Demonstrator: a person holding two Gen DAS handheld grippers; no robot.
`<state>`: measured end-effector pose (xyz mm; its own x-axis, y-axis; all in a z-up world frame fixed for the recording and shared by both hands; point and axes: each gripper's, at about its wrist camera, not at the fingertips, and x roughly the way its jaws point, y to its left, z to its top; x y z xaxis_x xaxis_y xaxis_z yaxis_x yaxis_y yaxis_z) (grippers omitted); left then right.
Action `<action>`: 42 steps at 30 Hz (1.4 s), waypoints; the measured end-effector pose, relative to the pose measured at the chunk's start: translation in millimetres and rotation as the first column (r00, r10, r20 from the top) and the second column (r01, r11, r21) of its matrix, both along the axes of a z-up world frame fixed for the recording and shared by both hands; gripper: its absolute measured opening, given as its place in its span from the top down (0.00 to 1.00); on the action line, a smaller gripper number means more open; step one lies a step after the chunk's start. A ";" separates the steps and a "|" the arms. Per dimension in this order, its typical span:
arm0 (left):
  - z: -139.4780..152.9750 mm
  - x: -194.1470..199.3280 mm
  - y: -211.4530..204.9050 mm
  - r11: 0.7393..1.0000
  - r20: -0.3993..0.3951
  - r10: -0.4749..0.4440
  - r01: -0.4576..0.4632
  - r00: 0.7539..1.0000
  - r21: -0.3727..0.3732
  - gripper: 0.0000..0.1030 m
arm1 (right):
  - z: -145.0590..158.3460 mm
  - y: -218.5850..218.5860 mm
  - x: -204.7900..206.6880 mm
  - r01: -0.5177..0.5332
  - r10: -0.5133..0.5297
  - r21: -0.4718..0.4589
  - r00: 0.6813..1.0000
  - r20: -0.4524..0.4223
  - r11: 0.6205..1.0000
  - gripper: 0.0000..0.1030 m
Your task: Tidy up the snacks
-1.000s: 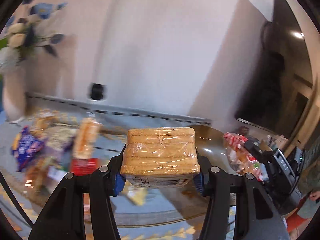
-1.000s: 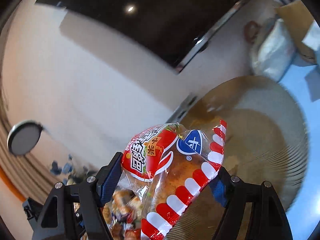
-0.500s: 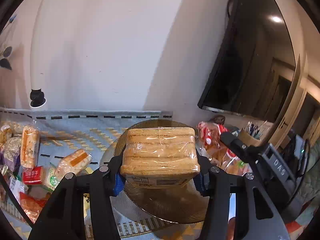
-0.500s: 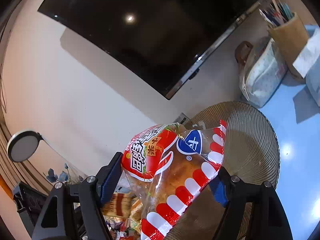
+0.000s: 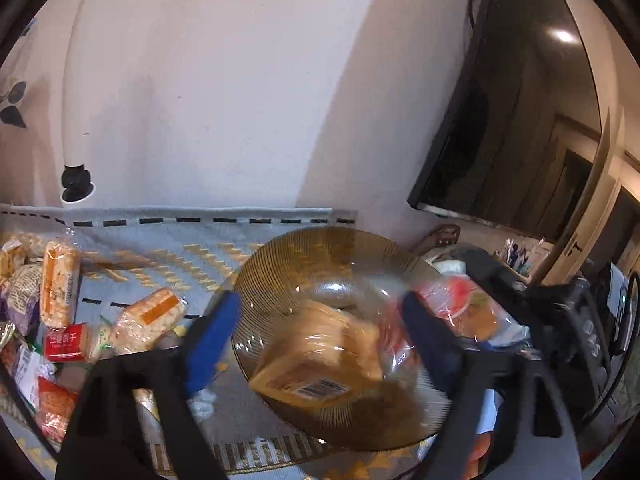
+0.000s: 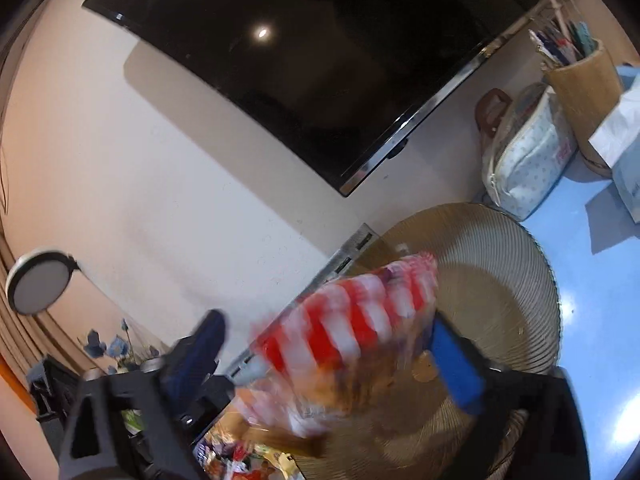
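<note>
My left gripper [image 5: 320, 300] hangs over a ribbed amber glass bowl [image 5: 320, 240], and its jaws are opening wide. Below them a clear-wrapped biscuit pack [image 5: 320, 364] lies tilted and blurred in the bowl, touching neither blue pad. My right gripper [image 6: 326, 324] is over the same bowl [image 6: 500, 280], and its jaws are opening too. A red-and-white striped snack bag [image 6: 352, 320] is a blur between them. It is loose and brushes only the right finger [image 6: 456, 364]. The left wrist view shows that bag [image 5: 460, 308] at the bowl's right rim.
Several wrapped snacks [image 5: 60, 300] lie heaped on a patterned grey cloth [image 5: 200, 240] left of the bowl. A dark TV [image 6: 320, 60] hangs on the wall behind. A pen holder [image 6: 580, 80] and a dotted pouch [image 6: 528, 152] stand on the blue tabletop [image 6: 600, 260].
Both pairs of jaws have sprung apart. The biscuit pack has dropped from the left jaws into the bowl, and the striped bag has slipped free of the right jaws and is falling.
</note>
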<state>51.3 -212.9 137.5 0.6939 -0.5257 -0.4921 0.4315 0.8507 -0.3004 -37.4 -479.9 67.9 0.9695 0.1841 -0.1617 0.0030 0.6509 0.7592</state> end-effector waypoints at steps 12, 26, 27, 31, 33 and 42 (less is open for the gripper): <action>2.5 4.4 18.7 0.997 -0.021 0.071 -0.071 0.997 0.010 0.01 | 13.1 15.4 -2.9 0.021 -0.021 -0.099 1.000 0.001 0.995 0.00; 19.3 -34.9 133.5 0.858 0.068 0.360 -0.359 0.930 0.368 0.01 | 47.4 153.3 -9.0 -0.164 0.216 -0.511 0.976 0.044 0.844 0.00; 14.1 -39.0 149.2 0.847 0.043 0.367 -0.353 0.929 0.398 0.01 | 43.2 172.7 -6.6 -0.212 0.265 -0.533 0.964 0.025 0.819 0.00; -19.7 -49.7 200.4 0.797 -0.034 0.439 -0.372 0.898 0.476 0.01 | 16.7 232.5 5.2 -0.388 0.391 -0.571 0.912 -0.124 0.723 0.00; -38.6 -52.9 220.4 0.774 -0.053 0.479 -0.392 0.876 0.497 0.01 | -3.0 258.5 5.8 -0.448 0.390 -0.599 0.890 -0.234 0.664 0.00; -94.7 -53.9 282.9 0.772 -0.209 0.594 -0.479 0.777 0.418 0.00 | -84.7 280.1 19.7 -0.461 0.079 -0.632 0.841 -0.535 0.623 0.00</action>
